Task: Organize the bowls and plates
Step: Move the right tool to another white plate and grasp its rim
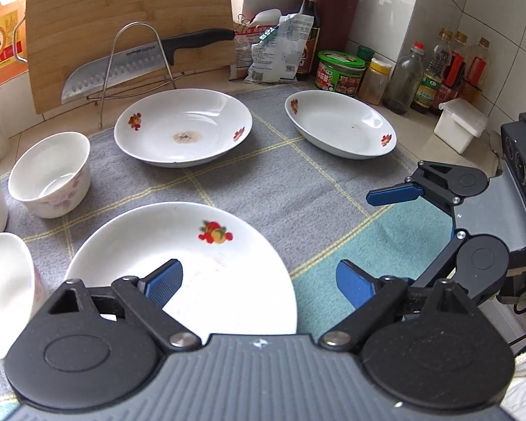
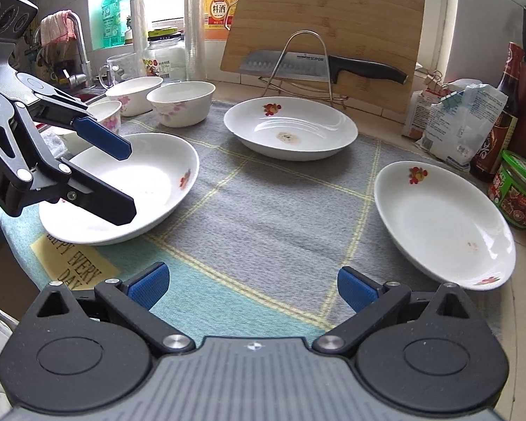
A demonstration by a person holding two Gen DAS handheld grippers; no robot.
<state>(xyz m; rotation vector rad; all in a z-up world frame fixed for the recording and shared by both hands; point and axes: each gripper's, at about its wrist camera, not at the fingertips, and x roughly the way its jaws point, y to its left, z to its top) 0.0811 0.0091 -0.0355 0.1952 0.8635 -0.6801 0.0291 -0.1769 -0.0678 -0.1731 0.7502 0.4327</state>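
Three plates (image 2: 291, 129) sit apart on the desk (image 2: 263, 210), not stacked yet. The bowls (image 2: 180, 101) wait too. Both the left gripper (image 1: 259, 286) and right gripper (image 2: 252, 289) have fingers wide apart, holding nothing.

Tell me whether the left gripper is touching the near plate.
Cannot tell. The right wrist view shows the left gripper open around the near plate's rim, one finger above it, one beside its outer wall, but neither view shows contact or gap plainly.

Your left gripper (image 1: 259, 282) has its jaws spread wide, the blue pads (image 1: 164, 282) facing each other with nothing between them. Your right gripper (image 2: 252, 289) is likewise spread wide and grips nothing. From the right wrist view, the left gripper angles downward, its fingers parted one above the other.
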